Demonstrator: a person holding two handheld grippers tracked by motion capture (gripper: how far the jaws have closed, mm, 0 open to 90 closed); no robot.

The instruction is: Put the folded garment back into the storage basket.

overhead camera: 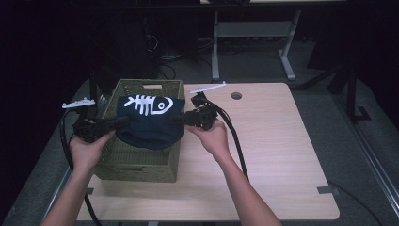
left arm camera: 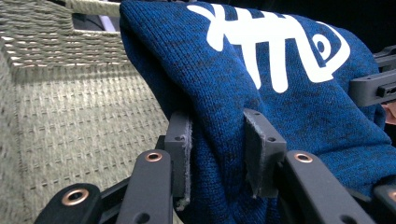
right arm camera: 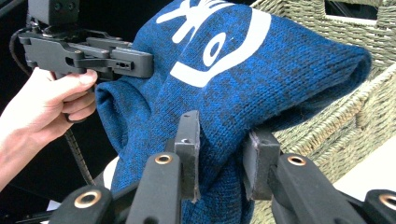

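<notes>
We see a wooden bench carrying an olive woven basket at its left side. Over the basket hangs a dark blue knit garment with a white fish-skeleton print, stretched between our two tools. The left tongs are clamped on its left edge, and the right tongs on its right edge.
</notes>
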